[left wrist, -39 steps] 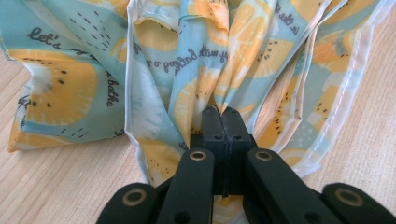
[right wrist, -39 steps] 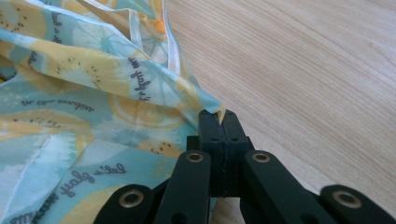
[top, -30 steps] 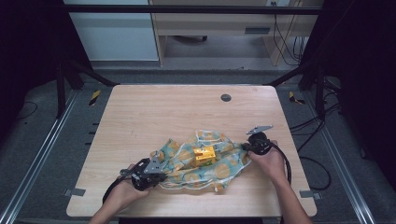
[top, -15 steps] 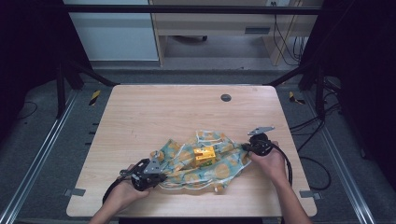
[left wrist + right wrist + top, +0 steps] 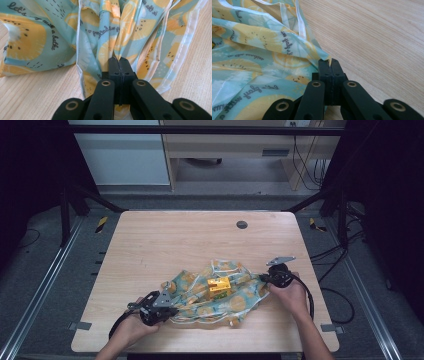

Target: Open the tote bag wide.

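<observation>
pinching the crumpled fruit-print cloth (image 5: 215, 292) at its near left end, the left gripper (image 5: 156, 306) has its jaws closed on gathered folds. the cloth lies on the wooden table (image 5: 200, 240), a small yellow block (image 5: 218, 285) resting on it. the right gripper (image 5: 276, 277) clamps its right corner.

The printed cloth (image 5: 37, 37) bears script reading "Let's" and "a bathe"; its other script lines cannot be read.

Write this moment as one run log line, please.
left claw: shut on printed cloth | right claw: shut on printed cloth | cloth: bunched on table
</observation>
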Demonstrator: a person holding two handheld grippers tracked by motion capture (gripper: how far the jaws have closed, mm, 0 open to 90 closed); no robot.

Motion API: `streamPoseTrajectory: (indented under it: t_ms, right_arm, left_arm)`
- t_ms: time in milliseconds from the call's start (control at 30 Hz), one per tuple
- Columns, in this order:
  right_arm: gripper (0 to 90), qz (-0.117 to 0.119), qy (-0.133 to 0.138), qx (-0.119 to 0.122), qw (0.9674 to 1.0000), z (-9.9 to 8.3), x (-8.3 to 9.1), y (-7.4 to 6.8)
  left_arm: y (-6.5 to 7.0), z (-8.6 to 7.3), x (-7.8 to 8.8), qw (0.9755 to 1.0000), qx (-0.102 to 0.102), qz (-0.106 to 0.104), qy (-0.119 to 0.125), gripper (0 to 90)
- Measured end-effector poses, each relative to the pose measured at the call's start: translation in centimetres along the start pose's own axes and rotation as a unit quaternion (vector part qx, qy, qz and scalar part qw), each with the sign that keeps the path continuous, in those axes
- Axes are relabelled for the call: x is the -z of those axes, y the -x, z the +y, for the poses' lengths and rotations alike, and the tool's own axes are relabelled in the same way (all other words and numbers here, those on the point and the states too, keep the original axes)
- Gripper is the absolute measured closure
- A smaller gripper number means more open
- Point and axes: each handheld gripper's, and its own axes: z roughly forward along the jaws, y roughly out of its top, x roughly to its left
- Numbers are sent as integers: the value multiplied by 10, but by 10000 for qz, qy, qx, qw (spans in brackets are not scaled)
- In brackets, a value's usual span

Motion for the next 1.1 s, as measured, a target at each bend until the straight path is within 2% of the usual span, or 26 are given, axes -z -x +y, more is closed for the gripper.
streamPoseTrajectory:
  t_ms: [67,233,267,300,400,467,500,600,633,667,767,833,900,933,967,1000,1033,1067,1100]
  right_arm:
    - [900,-2,5,-3,10000,0,0,0]
    - [900,8,55,65,10000,0,1,0]
    - [899,31,110,75,9999,0,2,0]
    - [899,31,110,75,9999,0,2,0]
    - [896,67,310,108,9994,3,8,0]
    - [887,172,482,66,9987,4,14,0]
    - [887,172,482,66,9987,4,14,0]
    - [850,197,571,92,9981,6,17,-1]
    - [812,205,624,94,9978,6,19,-2]
    - [812,205,624,94,9978,6,19,-2]
    - [667,96,713,147,9973,8,21,-4]
    - [633,59,708,119,9974,8,22,-4]
    - [528,35,693,164,9975,10,22,-4]
    - [432,24,683,187,9975,12,23,-7]
    - [394,15,678,211,9975,13,24,-8]
    - [394,15,678,211,9975,13,24,-8]
    - [291,-23,678,249,9974,16,26,-12]
    - [291,-23,678,249,9974,16,26,-12]
    - [243,-86,732,301,9968,17,28,-15]
  left_arm:
    - [0,0,1,10000,-17,4,-20,900]
    - [-1,-1,3,9999,4,15,121,900]
    - [-1,0,5,9996,56,32,261,894]
    - [-1,0,5,9996,56,32,261,886]
    - [-1,1,8,9987,145,7,479,867]
    - [0,2,9,9982,154,-10,586,847]
    - [0,3,10,9982,115,-4,589,847]
    - [2,5,10,9970,126,8,768,788]
    - [3,7,11,9961,127,30,873,720]
    - [3,7,11,9961,127,30,873,682]
    - [6,10,12,9940,152,41,1078,598]
    - [6,12,13,9935,131,42,1131,570]
    - [8,13,13,9925,115,49,1215,523]
    - [9,16,14,9914,74,43,1309,486]
    - [10,18,15,9905,66,63,1372,471]
    - [10,18,15,9905,66,63,1372,440]
    - [10,19,16,9892,76,63,1462,428]
    - [10,19,16,9892,76,63,1462,416]
    - [11,21,17,9875,114,102,1569,398]
